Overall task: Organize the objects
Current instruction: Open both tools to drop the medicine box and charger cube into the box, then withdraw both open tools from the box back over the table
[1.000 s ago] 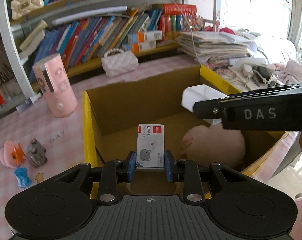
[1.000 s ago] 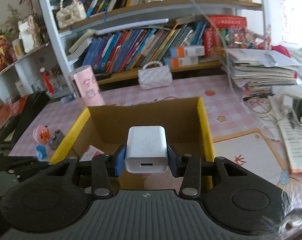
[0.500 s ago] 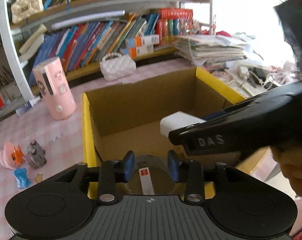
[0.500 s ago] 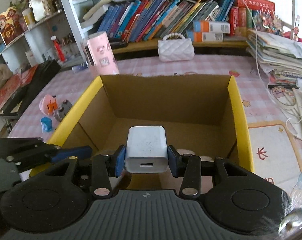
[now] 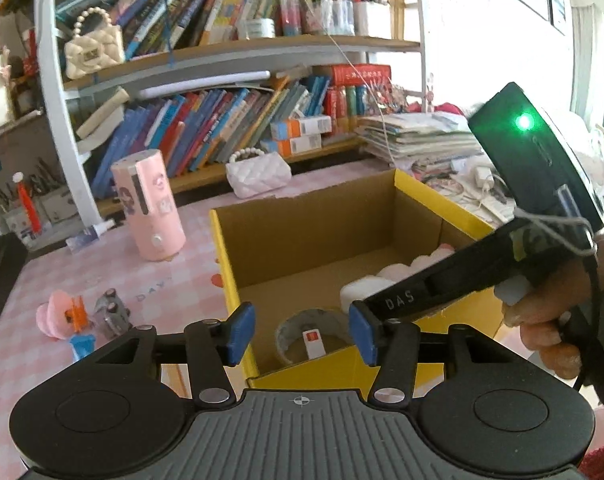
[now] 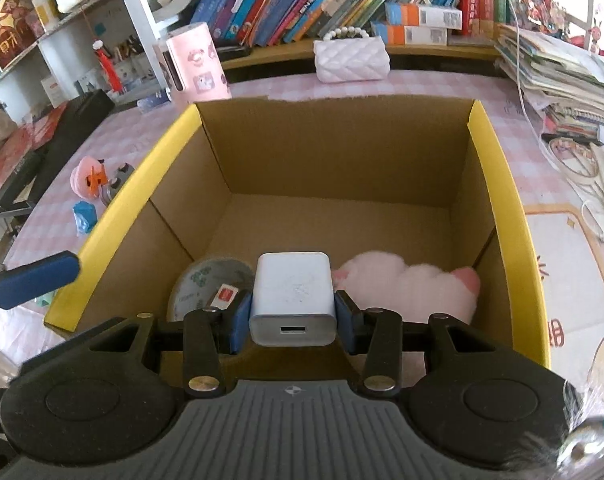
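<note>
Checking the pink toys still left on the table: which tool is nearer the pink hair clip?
Left. The left tool is beside the pink hair clip; the right tool is over the box.

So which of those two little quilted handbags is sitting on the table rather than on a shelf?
The white handbag with the pearl handle, behind the cardboard box. The cream handbag sits on the upper shelf.
</note>
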{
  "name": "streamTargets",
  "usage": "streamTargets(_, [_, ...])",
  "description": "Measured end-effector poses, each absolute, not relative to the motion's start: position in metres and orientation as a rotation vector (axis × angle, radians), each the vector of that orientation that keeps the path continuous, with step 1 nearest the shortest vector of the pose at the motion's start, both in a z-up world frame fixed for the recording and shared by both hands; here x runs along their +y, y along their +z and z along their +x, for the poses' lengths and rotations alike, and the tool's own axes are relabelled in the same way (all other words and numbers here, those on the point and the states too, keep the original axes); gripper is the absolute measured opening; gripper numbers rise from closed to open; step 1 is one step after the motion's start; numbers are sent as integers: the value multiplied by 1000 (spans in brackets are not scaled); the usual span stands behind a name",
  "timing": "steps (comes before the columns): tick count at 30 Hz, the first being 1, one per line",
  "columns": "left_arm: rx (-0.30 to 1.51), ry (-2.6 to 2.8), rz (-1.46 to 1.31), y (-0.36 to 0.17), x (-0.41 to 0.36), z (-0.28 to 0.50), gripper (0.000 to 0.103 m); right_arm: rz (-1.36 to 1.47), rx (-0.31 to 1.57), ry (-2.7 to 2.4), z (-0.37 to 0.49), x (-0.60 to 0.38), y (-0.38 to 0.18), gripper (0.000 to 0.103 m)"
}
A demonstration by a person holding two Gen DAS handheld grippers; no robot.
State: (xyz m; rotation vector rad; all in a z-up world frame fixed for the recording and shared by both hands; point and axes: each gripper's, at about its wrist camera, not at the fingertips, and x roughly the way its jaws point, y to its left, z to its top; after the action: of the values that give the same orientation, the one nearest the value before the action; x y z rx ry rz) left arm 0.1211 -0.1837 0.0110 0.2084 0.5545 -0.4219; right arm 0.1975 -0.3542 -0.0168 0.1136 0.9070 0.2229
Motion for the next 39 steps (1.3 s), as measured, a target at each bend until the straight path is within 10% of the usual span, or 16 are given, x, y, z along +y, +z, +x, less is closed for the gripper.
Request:
streamTargets(13, [456, -296, 55, 28, -131, 91, 81, 181, 647, 16, 127, -347, 33, 60])
streamTargets(39, [624, -295, 102, -8, -45, 15, 89, 129, 691, -236, -8, -247, -7, 86])
